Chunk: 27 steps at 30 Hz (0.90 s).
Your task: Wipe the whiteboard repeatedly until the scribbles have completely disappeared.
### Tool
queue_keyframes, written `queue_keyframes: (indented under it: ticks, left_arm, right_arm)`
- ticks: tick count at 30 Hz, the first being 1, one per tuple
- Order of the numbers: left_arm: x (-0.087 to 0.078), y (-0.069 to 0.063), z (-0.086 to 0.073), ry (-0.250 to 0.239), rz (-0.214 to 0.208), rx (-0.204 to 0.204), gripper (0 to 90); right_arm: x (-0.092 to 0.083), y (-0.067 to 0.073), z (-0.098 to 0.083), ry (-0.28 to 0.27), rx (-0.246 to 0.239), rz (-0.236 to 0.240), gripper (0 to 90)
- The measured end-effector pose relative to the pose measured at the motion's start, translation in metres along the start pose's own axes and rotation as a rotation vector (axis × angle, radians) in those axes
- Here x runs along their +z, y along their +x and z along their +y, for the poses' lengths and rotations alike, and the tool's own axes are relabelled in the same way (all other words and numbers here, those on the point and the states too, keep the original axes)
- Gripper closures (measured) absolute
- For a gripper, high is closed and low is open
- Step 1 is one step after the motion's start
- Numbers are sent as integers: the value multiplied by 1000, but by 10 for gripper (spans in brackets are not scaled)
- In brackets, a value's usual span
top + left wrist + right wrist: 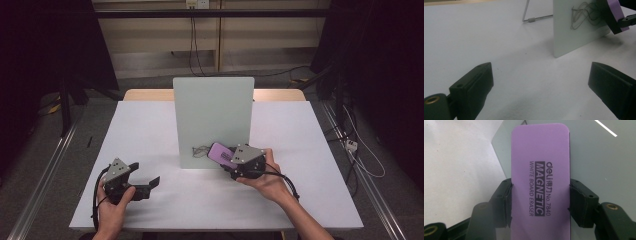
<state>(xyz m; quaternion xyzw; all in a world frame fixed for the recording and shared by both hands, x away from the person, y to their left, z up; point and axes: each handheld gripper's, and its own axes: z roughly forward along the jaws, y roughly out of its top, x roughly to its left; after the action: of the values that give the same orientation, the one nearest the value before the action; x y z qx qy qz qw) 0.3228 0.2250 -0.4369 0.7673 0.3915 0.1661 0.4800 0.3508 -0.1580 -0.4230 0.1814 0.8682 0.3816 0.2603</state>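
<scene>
1. Right gripper — its fingers pinch a purple eraser across its narrow width. The eraser's long axis runs straight out ahead of the fingers, its far end at the whiteboard.
2. Scribble — dark looping pen lines low on the board, just beyond the eraser's tip and slightly to one side; likely the target of a wipe. Contact cannot be told.
3. Left gripper — fingers spread wide, holding nothing, low over the table, well apart from the board; the right hand is much the nearer.
4. Materials — eraser: matte foam-like slab, rounded corners, printed "MAGNETIC WHITE BOARD ERASER". Board: smooth, pale, rigid, upright on a thin wire stand. Table: plain white, matte.
</scene>
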Motion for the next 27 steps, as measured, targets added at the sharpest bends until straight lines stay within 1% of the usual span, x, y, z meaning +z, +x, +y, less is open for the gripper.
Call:
queue_keyframes:
  ticks: [6,10,13,21,25,27]
  left_arm:
    - [-1,1,0,1,1,1,61]
    - [-1,1,0,-2,1,1,61]
    - [-2,2,0,-3,2,0,61]
    - [-3,2,-1,-7,3,-5,60]
    - [-3,2,-1,-7,3,-5,61]
    - [-3,2,-1,-6,4,-4,61]
  right_arm:
    - [4,4,0,6,2,9,415]
    - [3,2,1,5,10,13,415]
    - [-3,-3,2,-6,11,-6,415]
    - [-22,-19,0,-36,47,-68,415]
    - [-30,-24,-1,-42,55,-96,415]
    - [-32,-25,-3,-43,59,-101,415]
